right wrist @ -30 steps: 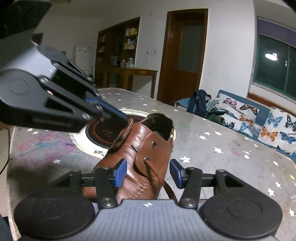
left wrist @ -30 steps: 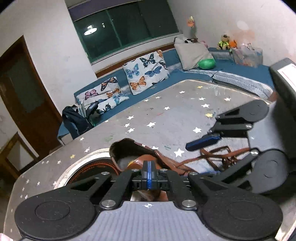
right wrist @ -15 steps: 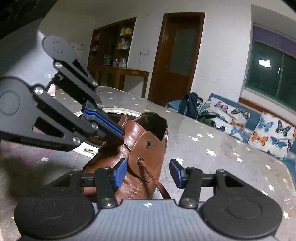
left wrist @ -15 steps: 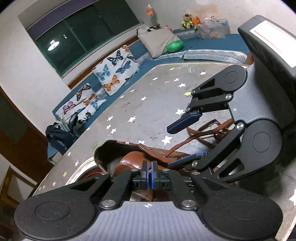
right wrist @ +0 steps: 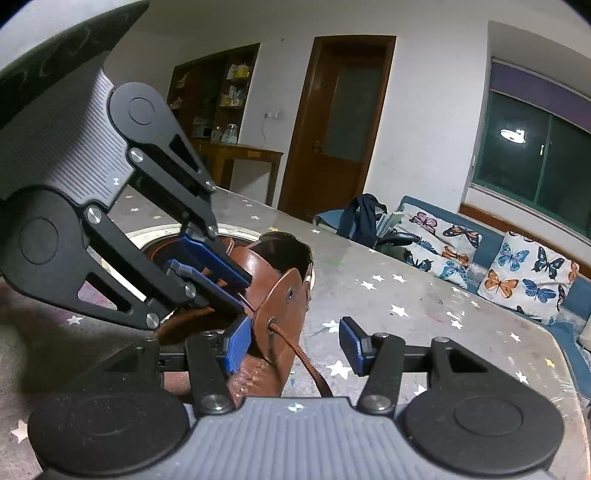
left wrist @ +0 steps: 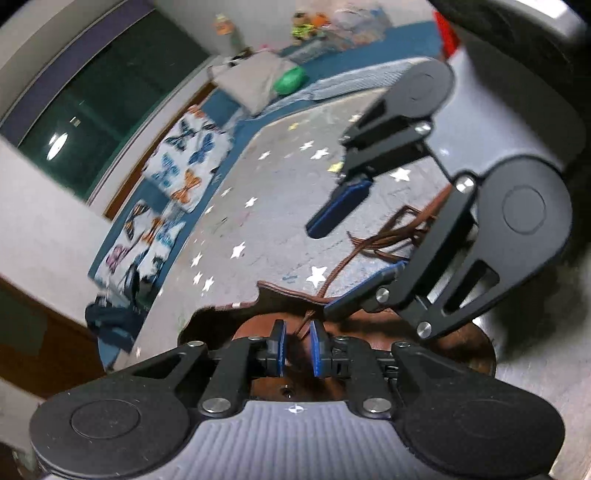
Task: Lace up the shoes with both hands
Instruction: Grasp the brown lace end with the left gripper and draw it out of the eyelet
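Grey, scuffed tabletop (right wrist: 424,280) scattered with white star stickers, a round ringed cut-out (right wrist: 155,236) set into it just behind the brown leather lace-up shoe (right wrist: 280,295). Around it a white-walled room: dark wooden door (right wrist: 340,122), wooden shelving with jars (right wrist: 221,92), dark night window (right wrist: 535,155) reflecting a ceiling lamp, blue bench seat with butterfly-print cushions (right wrist: 517,273) and a dark bag (right wrist: 360,218). Shoe standing on the tabletop right in front of both tongs, opening towards the door. Left tongs (left wrist: 297,347) narrow, jaws just been opening, a thin brown shoelace (left wrist: 332,273) passing through the small gap over the shoe; contact with the blue pads (left wrist: 317,347) impossible to tell. Right tongs (right wrist: 291,345) half wide, straddling the eyelet flap and the lace hanging from it, gripping nothing. Only in the left wrist view: loose lace tangled on the tabletop, a green ball (left wrist: 291,79), soft toys (left wrist: 306,24) at the far end. Only in the right wrist view: door, shelving, cut-out.
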`<move>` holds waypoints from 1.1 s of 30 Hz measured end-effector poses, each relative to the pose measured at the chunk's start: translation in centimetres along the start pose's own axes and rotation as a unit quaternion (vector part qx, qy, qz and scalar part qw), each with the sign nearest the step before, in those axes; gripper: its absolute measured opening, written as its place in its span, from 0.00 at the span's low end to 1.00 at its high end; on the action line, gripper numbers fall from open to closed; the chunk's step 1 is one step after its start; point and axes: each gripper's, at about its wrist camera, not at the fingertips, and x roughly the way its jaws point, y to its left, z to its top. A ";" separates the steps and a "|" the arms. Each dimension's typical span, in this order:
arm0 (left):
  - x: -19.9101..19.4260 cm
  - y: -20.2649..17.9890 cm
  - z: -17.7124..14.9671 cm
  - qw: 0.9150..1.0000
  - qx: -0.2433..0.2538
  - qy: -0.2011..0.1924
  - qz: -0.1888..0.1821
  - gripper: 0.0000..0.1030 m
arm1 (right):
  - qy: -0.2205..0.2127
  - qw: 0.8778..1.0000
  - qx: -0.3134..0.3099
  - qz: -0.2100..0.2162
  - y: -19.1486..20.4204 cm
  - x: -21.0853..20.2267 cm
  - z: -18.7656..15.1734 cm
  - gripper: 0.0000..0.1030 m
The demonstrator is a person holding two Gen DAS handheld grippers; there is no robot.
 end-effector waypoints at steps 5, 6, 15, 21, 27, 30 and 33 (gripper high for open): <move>1.0 -0.1 0.1 0.999 0.048 0.001 -0.011 0.16 | 0.001 1.000 0.002 0.002 -0.2 0.0 -0.1 0.53; 1.2 -0.1 0.1 0.999 0.053 0.001 -0.014 0.16 | 0.001 1.000 0.002 0.001 -0.3 0.0 -0.1 0.53; 2.3 -0.1 -0.7 0.995 0.090 -0.024 -0.032 0.13 | 0.001 1.000 0.004 0.001 -0.8 -0.2 -0.3 0.56; 2.6 -0.7 -1.1 0.995 0.090 -0.042 -0.024 0.03 | 0.001 1.000 0.010 0.001 -0.9 -0.3 -0.4 0.57; 1.8 -2.3 -1.0 0.998 0.026 -0.025 0.049 0.02 | -0.003 1.000 0.009 -0.006 -0.7 -0.4 -0.4 0.57; 1.1 -3.1 -1.2 0.996 -0.014 -0.012 0.093 0.02 | -0.003 1.000 0.004 -0.015 -0.3 -0.4 -0.4 0.57; -0.3 -3.1 -1.6 0.990 -0.063 -0.017 0.121 0.02 | -0.002 1.000 0.001 -0.022 0.0 -0.4 -0.3 0.57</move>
